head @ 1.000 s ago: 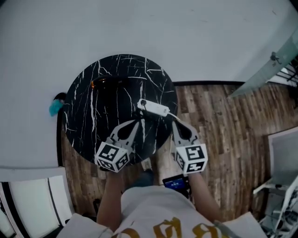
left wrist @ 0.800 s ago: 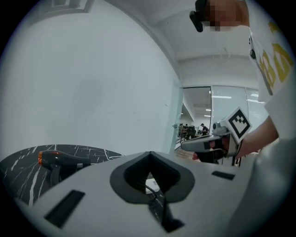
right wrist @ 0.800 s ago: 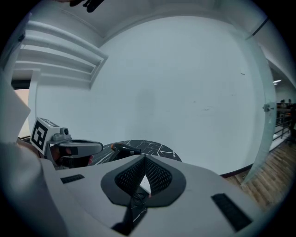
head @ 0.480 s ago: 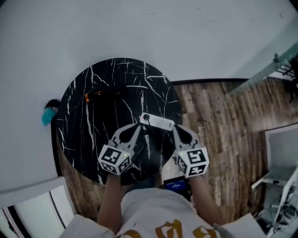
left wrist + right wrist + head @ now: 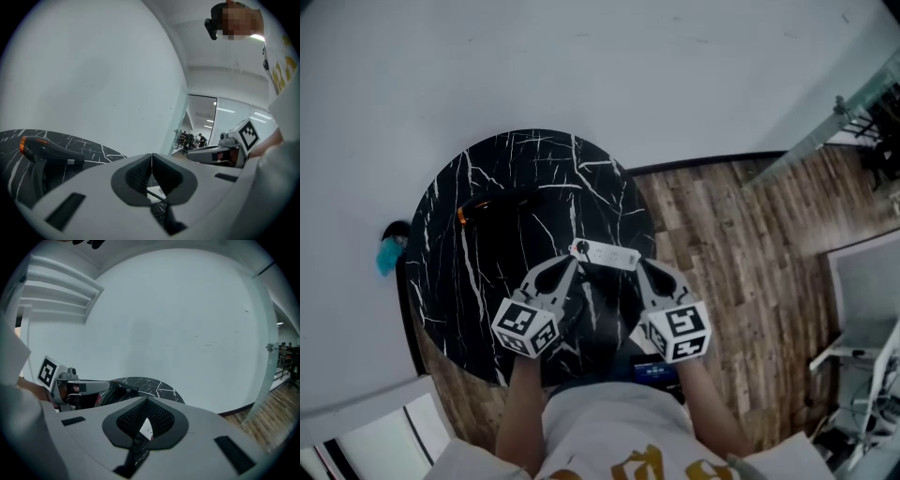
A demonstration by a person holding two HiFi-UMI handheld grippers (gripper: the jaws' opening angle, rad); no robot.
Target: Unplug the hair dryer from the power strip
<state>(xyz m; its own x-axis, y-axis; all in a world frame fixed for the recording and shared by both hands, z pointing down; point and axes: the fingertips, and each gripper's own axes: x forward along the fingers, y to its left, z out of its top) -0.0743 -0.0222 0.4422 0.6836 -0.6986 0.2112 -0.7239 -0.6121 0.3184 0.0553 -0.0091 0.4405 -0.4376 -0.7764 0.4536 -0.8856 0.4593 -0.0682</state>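
A white power strip [image 5: 605, 253] lies on the near right part of the round black marble table [image 5: 450, 281]. A black hair dryer [image 5: 492, 202] with an orange end lies at the far left of the table; the left gripper view shows the dryer [image 5: 47, 152] lying on its side. My left gripper [image 5: 575, 267] is shut and empty, just short of the strip's left end. My right gripper [image 5: 639, 266] is shut and empty near its right end. Below the shut left gripper [image 5: 152, 157], a black cord [image 5: 157, 193] crosses the white strip. A bit of the strip [image 5: 146, 427] shows under the right gripper [image 5: 146, 401].
A white wall stands behind the table. Wooden floor [image 5: 741, 253] lies to the right, with a glass panel [image 5: 825, 131] and white furniture [image 5: 862, 300] beyond. A teal object [image 5: 389, 255] sits left of the table. A device with a blue screen [image 5: 654, 373] is at the person's waist.
Both grippers have moved forward and down, closer to the power strip, then held still. Their jaws stayed shut. The head view has shifted a little.
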